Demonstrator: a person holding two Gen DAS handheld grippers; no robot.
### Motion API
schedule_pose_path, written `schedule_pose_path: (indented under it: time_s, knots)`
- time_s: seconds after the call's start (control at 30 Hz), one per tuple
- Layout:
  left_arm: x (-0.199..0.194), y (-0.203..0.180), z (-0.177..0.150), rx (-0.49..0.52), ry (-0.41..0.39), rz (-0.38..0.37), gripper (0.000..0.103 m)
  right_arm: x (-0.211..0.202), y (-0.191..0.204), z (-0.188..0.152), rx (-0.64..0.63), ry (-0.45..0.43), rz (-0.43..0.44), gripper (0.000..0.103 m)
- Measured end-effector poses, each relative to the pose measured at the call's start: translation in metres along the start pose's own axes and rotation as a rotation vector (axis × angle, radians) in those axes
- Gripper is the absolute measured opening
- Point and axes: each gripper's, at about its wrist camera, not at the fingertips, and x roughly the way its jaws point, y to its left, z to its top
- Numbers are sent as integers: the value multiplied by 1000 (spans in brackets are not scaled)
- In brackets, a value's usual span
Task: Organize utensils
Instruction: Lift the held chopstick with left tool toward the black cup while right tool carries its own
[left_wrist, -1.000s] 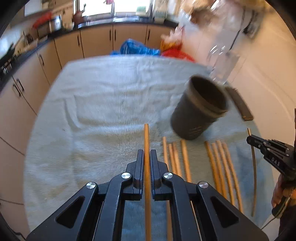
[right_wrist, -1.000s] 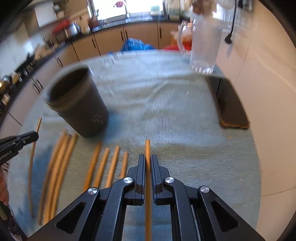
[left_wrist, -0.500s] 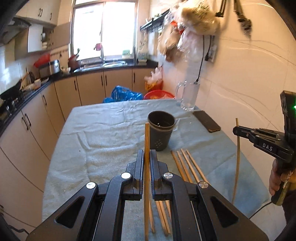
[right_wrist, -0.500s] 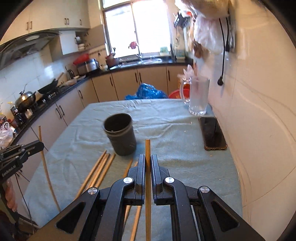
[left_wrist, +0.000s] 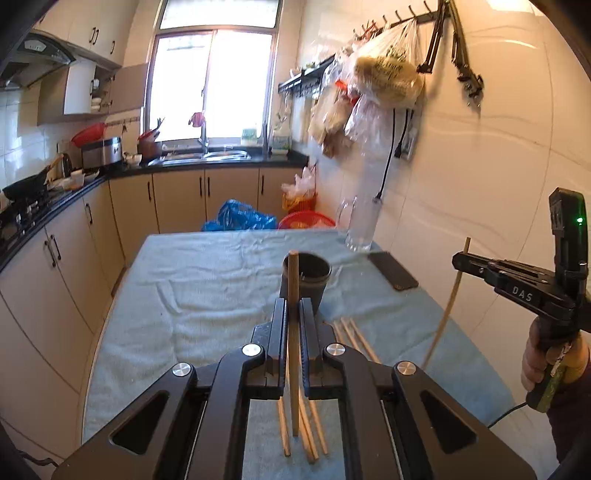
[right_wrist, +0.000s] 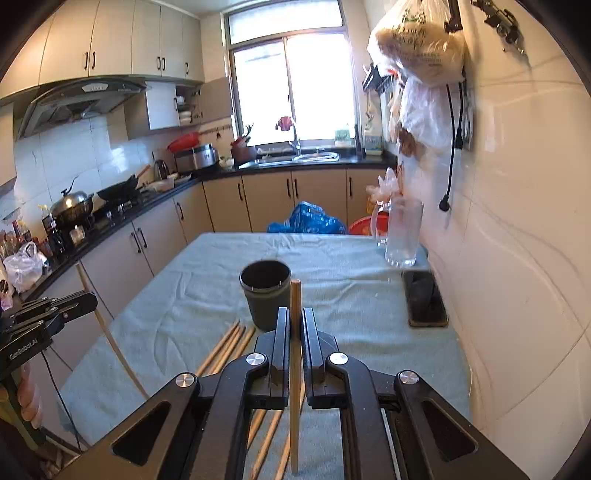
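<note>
My left gripper (left_wrist: 293, 306) is shut on a wooden chopstick (left_wrist: 293, 280) and holds it upright above the table. My right gripper (right_wrist: 294, 314) is shut on another chopstick (right_wrist: 294, 299), also upright. Each gripper shows in the other view, the right one (left_wrist: 466, 258) at the right and the left one (right_wrist: 90, 299) at the left. A dark cup (left_wrist: 306, 277) stands empty on the cloth ahead; it also shows in the right wrist view (right_wrist: 265, 293). Several loose chopsticks (left_wrist: 354, 338) lie on the cloth (left_wrist: 207, 280) in front of the cup, also seen in the right wrist view (right_wrist: 229, 347).
A glass mug (right_wrist: 402, 232) stands at the far right of the table by the tiled wall. A dark phone (right_wrist: 424, 299) lies near it. Kitchen cabinets (left_wrist: 177, 195) run along the left and back. Plastic bags (left_wrist: 384, 74) hang on the wall.
Both grippers have risen and tilted up from the table, each still holding its chopstick. The cup and loose chopsticks now look farther away.
</note>
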Motion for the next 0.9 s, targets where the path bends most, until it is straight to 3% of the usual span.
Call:
schedule_pose_path:
  time_s: [0.23, 0.63, 0.77, 0.9]
  knots:
    - [15, -3, 44, 1, -56, -17, 6, 5, 2, 34, -5, -53, 0, 6]
    - [71, -9, 149, -10, -131, -14, 6, 48, 17, 132, 21, -178, 48, 6]
    - [96, -9, 167, -23, -134, -10, 6, 72, 20, 151, 44, -213, 41, 6]
    - [131, -5, 168, -40, -96, -2, 6, 106, 17, 151, 72, -192, 21, 6]
